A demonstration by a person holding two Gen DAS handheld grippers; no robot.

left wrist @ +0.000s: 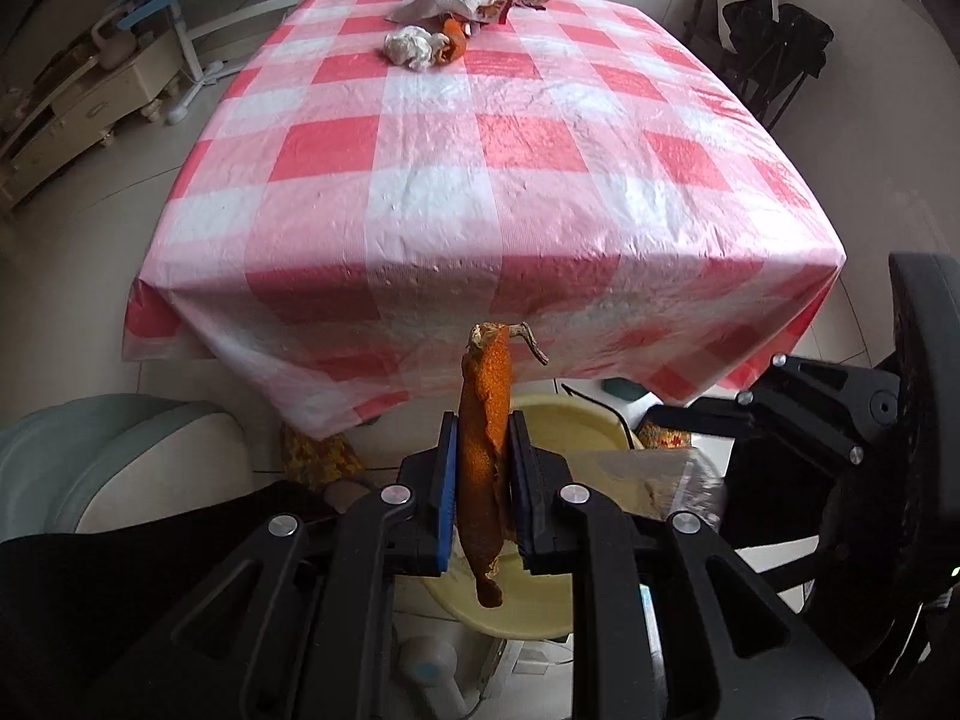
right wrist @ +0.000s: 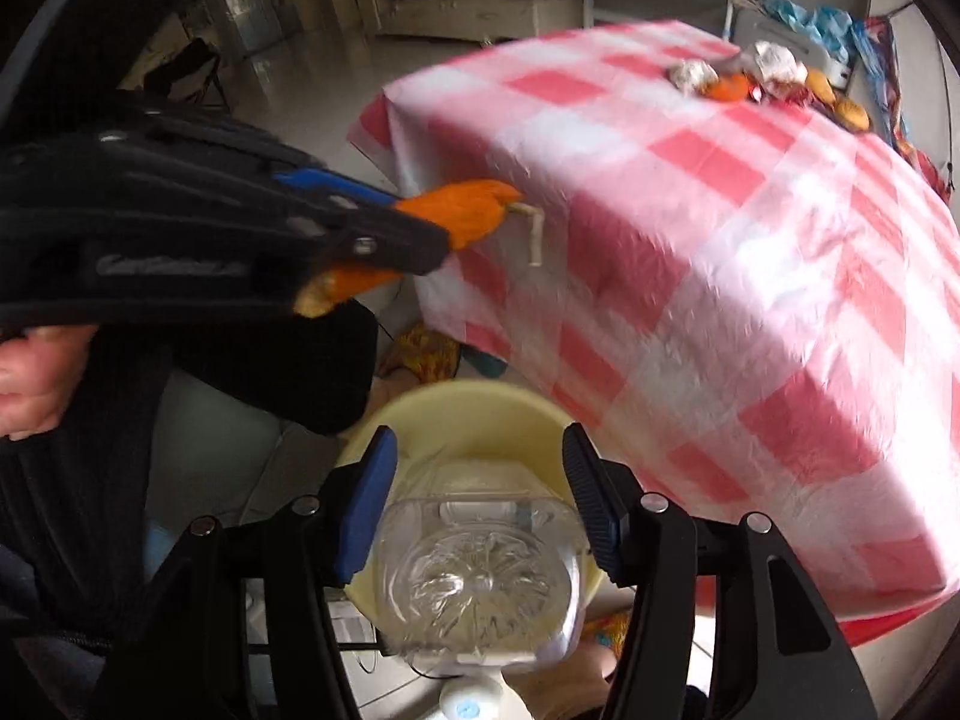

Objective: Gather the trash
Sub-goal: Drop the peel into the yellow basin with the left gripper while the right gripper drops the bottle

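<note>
Left wrist view: the left gripper [left wrist: 483,480] is clamped on a long strip of orange peel [left wrist: 483,438] over the pale yellow plastic bin [left wrist: 564,420] below the checked table's [left wrist: 480,180] near edge. The right gripper [right wrist: 480,516] holds its fingers apart around a clear plastic bottle [right wrist: 480,576] above that bin; whether the pads press it is unclear. Best to centre each piece over the bin's mouth before letting go.

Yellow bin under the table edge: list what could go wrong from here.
1. The clear plastic bottle sits between the right tool's spread fingers, unpressed; it may tumble past the yellow bin.
2. The orange peel, pinched in the left tool, hangs near the bin's edge and could land outside.
</note>
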